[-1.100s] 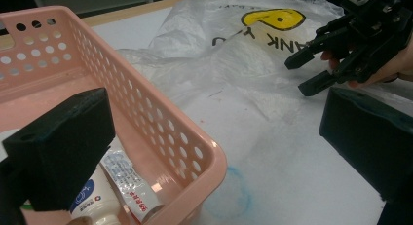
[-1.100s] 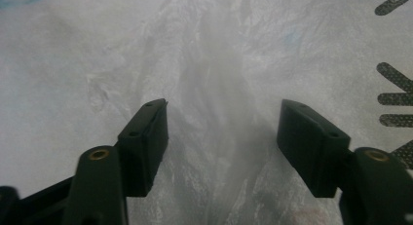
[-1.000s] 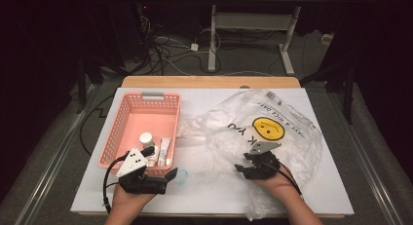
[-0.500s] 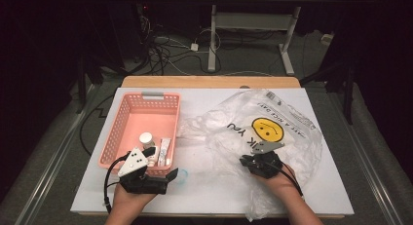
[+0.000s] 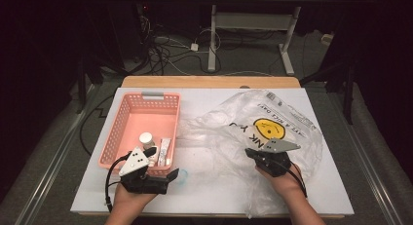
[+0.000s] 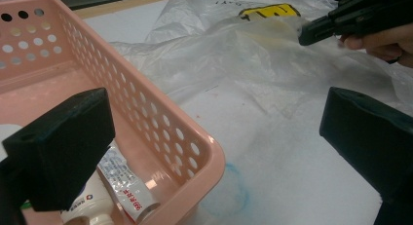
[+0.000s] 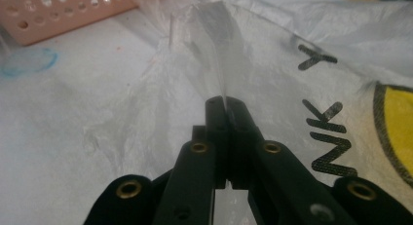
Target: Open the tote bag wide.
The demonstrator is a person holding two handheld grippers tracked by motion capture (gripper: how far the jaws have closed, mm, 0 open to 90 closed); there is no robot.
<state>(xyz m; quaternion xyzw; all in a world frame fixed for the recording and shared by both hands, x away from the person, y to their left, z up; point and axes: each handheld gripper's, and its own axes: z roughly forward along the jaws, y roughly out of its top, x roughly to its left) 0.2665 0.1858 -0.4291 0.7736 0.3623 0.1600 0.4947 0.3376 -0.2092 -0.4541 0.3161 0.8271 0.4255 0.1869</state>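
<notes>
Gripping stage: right tool (image 7: 226, 105) has just been closing its jaws and now has them together on a raised fold of the clear crinkled plastic bag with a yellow smiley print (image 5: 272, 132); in the right gripper view a thin ridge of film rises straight out from between the pads.
Bag position: spread flat on the right half of the white desk (image 5: 214, 186), its printed face up, its left edge reaching toward the basket without touching it as far as can be told.
Left tool (image 5: 168, 178): jaws wide apart, nothing between the pads; it hovers at the near right corner of the pink perforated plastic basket (image 5: 117, 132), one jaw over the inside, the other over the bare desk.
Basket contents: a small white bottle (image 5: 145, 139) and a white tube with red lettering (image 6: 127, 192) lying at the near end.
Step in hand: judged to be securing the bag's film so that its mouth can be lifted open; packing of the basket items has not begun.
Next move calls for: a slow lift by the right tool to separate one layer from the other, with the left tool either taking the opposite lip or reaching for a basket item.
Caution: thin film may slip from the pads or lift both layers together.
</notes>
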